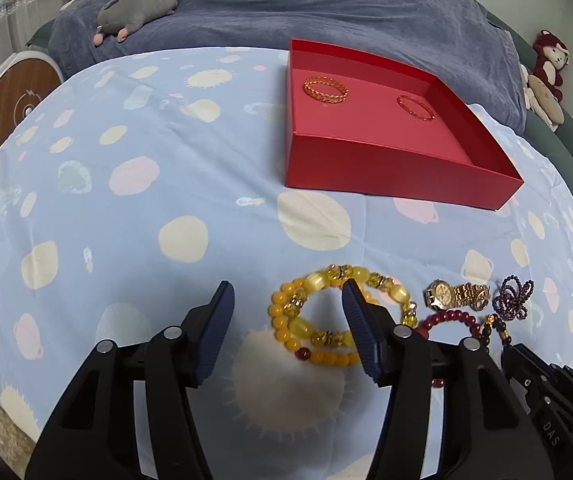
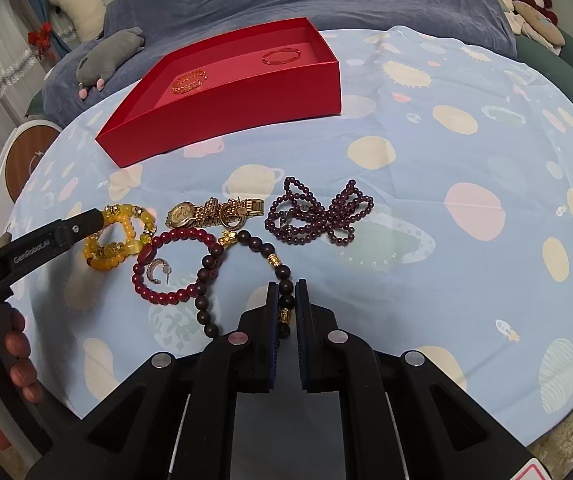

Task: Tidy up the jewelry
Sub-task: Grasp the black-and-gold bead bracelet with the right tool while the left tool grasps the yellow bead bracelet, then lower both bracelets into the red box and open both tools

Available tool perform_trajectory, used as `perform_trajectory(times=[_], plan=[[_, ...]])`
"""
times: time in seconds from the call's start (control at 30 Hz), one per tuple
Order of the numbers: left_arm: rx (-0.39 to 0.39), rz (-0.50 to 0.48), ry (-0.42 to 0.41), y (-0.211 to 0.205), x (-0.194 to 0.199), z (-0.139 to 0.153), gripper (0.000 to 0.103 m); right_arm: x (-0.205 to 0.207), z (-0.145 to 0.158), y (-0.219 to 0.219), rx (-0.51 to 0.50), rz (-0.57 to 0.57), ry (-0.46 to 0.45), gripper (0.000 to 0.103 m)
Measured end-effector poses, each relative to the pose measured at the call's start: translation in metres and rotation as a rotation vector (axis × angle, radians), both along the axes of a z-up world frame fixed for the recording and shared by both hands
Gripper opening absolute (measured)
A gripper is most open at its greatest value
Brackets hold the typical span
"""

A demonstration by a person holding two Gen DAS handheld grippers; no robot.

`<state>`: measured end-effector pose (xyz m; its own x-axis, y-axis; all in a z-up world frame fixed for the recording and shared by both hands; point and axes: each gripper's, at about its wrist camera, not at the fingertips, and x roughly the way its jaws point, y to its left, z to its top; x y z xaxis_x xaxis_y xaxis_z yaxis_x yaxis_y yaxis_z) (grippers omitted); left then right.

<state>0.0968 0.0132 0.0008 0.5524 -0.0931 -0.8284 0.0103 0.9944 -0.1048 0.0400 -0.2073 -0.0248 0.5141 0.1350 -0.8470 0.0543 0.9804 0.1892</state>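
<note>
On the planet-print sheet (image 1: 126, 200) lies a yellow bead bracelet (image 1: 286, 320). My left gripper (image 1: 286, 296) stands open over it, one finger outside its loop and the other over the loop, with the pads not pressing. In the right wrist view my right gripper (image 2: 286, 286) is shut on a dark brown bead bracelet (image 2: 206, 280). Beside it lie a red bead bracelet (image 2: 182, 234), a gold watch (image 2: 206, 212), a purple bead strand (image 2: 318, 212) and a small earring (image 2: 157, 270). The red box (image 1: 366, 160) holds a gold chain bracelet (image 1: 325, 89) and a thin red bangle (image 1: 415, 107).
A grey plush toy (image 1: 138, 10) lies on the dark blue blanket (image 1: 326, 8) behind the box. More stuffed toys (image 1: 546, 72) sit at the far right. A round white and wood device (image 1: 18, 108) stands at the left edge. A person's hand (image 2: 14, 360) grips the left tool.
</note>
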Motion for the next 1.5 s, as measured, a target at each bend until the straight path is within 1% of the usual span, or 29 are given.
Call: perform_trajectory(times=[0.07,0.2,0.27,0.33,0.47,0.8,0.93,1.17,1.37,1.5], plan=[[0.006,-0.015,0.002,-0.003,0.003,-0.002,0.048,0.000,0.000,0.000,0.001,0.000,0.000,0.008],[0.011,-0.043,0.016,-0.008,0.009,-0.008,0.033,0.000,0.000,0.000,0.001,0.001,0.000,0.008],[0.018,-0.051,0.015,-0.010,0.008,-0.009,0.028,0.000,0.000,0.000,0.003,-0.001,0.000,0.008],[0.018,-0.057,0.014,-0.010,0.007,-0.009,0.018,0.000,0.000,0.000,0.003,-0.001,0.000,0.008],[0.000,-0.059,0.015,-0.009,0.005,-0.007,0.010,0.001,0.001,0.000,0.009,-0.004,0.001,0.008],[-0.073,-0.064,-0.018,-0.010,-0.011,0.014,0.009,-0.005,0.011,-0.006,0.024,-0.014,-0.026,0.008],[-0.112,-0.074,-0.038,-0.011,-0.020,0.031,0.009,-0.009,0.019,-0.008,0.039,-0.016,-0.041,0.008],[-0.145,-0.098,-0.061,-0.016,-0.029,0.055,0.009,-0.015,0.035,-0.009,0.057,-0.006,-0.072,0.008],[-0.166,-0.114,-0.086,-0.019,-0.025,0.082,0.009,-0.012,0.056,-0.016,0.070,-0.011,-0.109,0.008],[-0.173,-0.125,-0.112,-0.022,-0.010,0.103,0.009,0.005,0.076,-0.022,0.074,-0.004,-0.144,0.008]])
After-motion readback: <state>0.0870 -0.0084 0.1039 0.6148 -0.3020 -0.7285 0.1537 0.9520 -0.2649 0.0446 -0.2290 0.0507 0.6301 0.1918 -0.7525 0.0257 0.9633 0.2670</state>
